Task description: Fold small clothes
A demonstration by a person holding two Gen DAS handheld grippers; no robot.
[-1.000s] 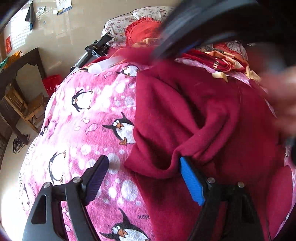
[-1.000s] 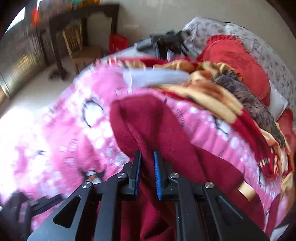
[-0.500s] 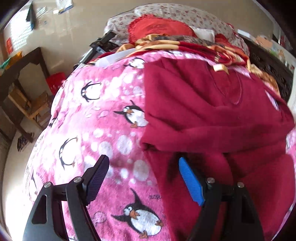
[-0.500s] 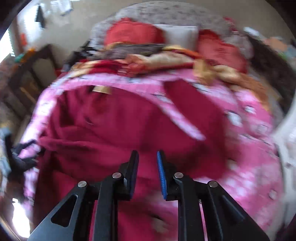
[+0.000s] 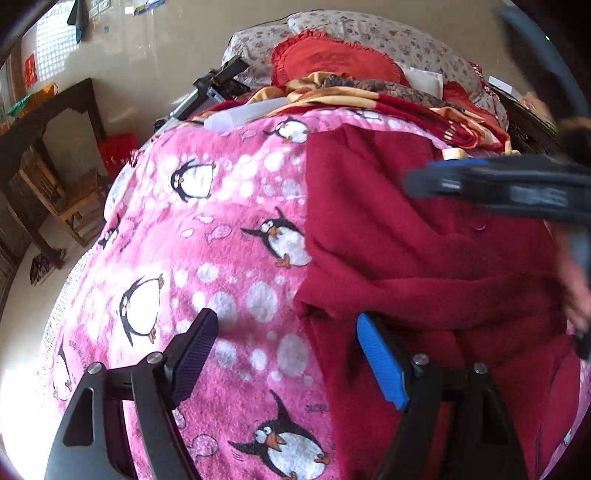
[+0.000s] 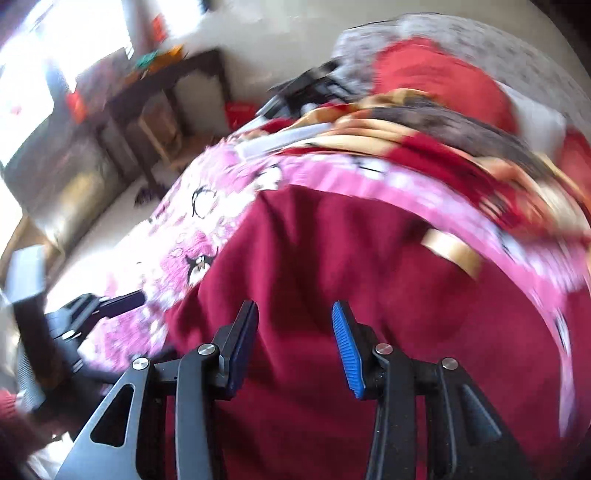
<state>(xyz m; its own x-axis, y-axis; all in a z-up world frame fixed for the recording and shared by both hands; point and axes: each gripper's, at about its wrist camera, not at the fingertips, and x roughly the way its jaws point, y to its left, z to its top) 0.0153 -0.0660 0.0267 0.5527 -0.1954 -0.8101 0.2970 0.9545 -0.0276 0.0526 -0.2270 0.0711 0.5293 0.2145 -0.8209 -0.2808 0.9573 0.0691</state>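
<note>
Your left tongs (image 5: 284, 354) stand wide apart above the bed, with nothing gripped between them. Their dark pad hangs over the pink penguin blanket (image 5: 207, 266), and their blue pad sits right at the left edge of the dark red garment (image 5: 424, 258), though you cannot tell from this view whether it touches the cloth.

The garment lies spread on the blanket, taking up the right half of the left wrist view. A fold of it runs across just above the blue pad, with more red cloth below that fold.

Your right tongs (image 6: 295, 343) are opening at this moment. Red cloth fills the gap behind them, but the pads do not press on it, so the garment is let go. The right wrist view is blurred, so fine detail of the cloth is lost. In the left wrist view the right tongs show as a blurred dark bar with a blue strip above the garment's upper right part.

At the head of the bed lie a red-and-gold patterned blanket (image 5: 388, 99), a round red cushion (image 5: 332, 62) and a flowered pillow (image 5: 388, 33).
</note>
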